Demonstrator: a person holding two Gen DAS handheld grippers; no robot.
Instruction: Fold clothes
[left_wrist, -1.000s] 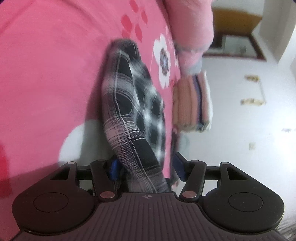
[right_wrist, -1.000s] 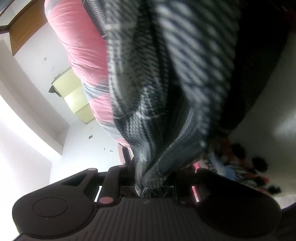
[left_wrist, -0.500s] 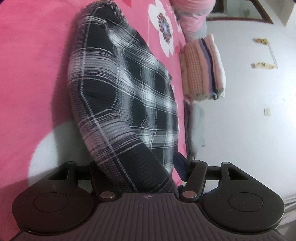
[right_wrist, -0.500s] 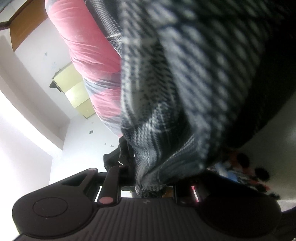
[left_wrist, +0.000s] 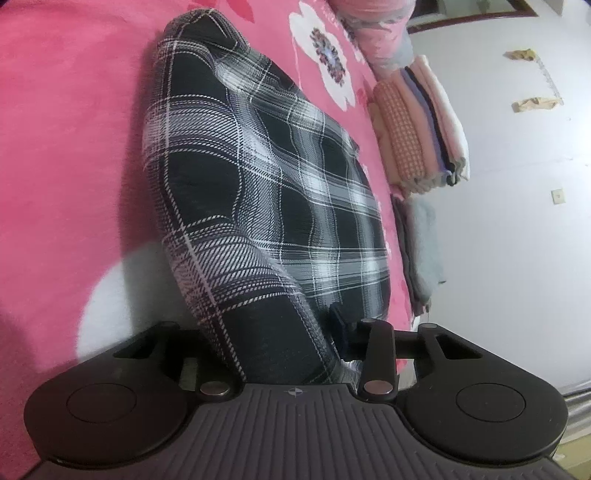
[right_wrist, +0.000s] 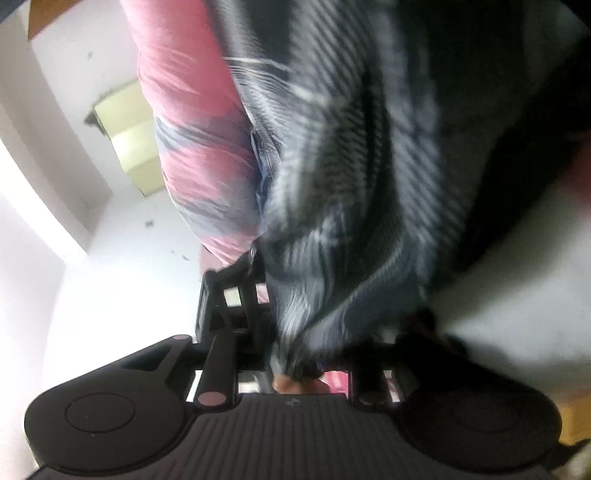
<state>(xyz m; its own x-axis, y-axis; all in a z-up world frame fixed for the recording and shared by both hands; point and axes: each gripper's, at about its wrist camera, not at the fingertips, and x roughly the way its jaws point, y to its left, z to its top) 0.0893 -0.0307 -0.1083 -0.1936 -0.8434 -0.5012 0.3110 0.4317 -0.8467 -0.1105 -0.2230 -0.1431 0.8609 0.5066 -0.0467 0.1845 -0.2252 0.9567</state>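
A black-and-white plaid garment (left_wrist: 266, 192) lies lengthwise on the pink bed cover (left_wrist: 66, 147). Its near end is bunched between the fingers of my left gripper (left_wrist: 273, 325), whose jaws are closing on it. The right fingertip (left_wrist: 338, 317) touches the cloth, and the left one is hidden under it. In the blurred right wrist view the same plaid cloth (right_wrist: 351, 184) fills the upper right and narrows to a pinch at my right gripper (right_wrist: 306, 354). Its jaws are opening with the cloth end still between them, and its pads are hidden.
A stack of folded clothes (left_wrist: 421, 125) and a folded grey piece (left_wrist: 421, 251) sit at the bed's edge by a white wall (left_wrist: 517, 221). A rolled pink quilt (right_wrist: 192, 122) lies behind. A black frame (right_wrist: 225, 291) stands left of the cloth.
In the left wrist view the plaid garment has grown larger and nearer, and the right finger has moved inward against it. In the right view the cloth has swung right and a black frame has appeared.
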